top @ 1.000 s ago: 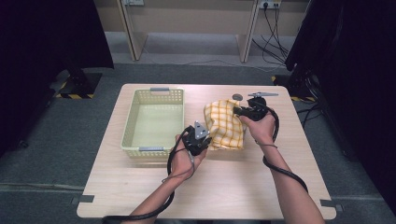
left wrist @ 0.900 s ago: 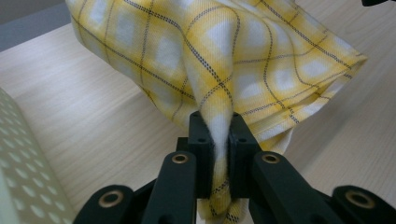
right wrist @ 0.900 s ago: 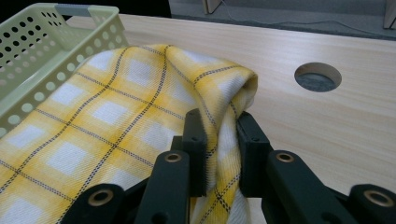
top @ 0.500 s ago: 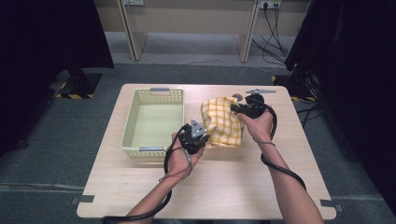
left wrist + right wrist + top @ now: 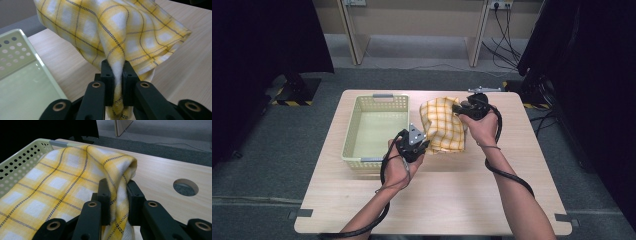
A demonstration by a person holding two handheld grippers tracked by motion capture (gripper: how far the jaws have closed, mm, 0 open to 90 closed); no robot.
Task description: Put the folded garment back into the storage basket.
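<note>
Cloth (image 5: 443, 131) hangs between the two grippers, a yellow checked towel held over the table (image 5: 452, 200) just right of the basket (image 5: 377, 131), nearer the far edge than the near one. The left gripper (image 5: 416, 145) pinches the corner closest to the person; in the left gripper view its jaws are closed tight on a bunched fold of the cloth (image 5: 117, 45), with the fabric squeezed into a narrow ridge between the pads. The right gripper (image 5: 464, 109) clamps the far corner in the same way, and the right gripper view shows the cloth (image 5: 62, 187) gathered between its closed jaws while the rest spreads away toward the basket (image 5: 20, 162).

Holding two corners apart like this looks meant to keep the towel spread out rather than crumpled, so it can be carried as a sheet. The cloth sags in the middle and seems raised off the wood, though whether its low edge touches the table I cannot tell from above. With the open, empty basket just beside it, the likely aim is to move the towel over the rim and lay it inside; a two-handed grip keeps the trailing edge from catching on the basket wall. A round hole (image 5: 185, 187) in the table lies beyond the right gripper, well apart from the work.
</note>
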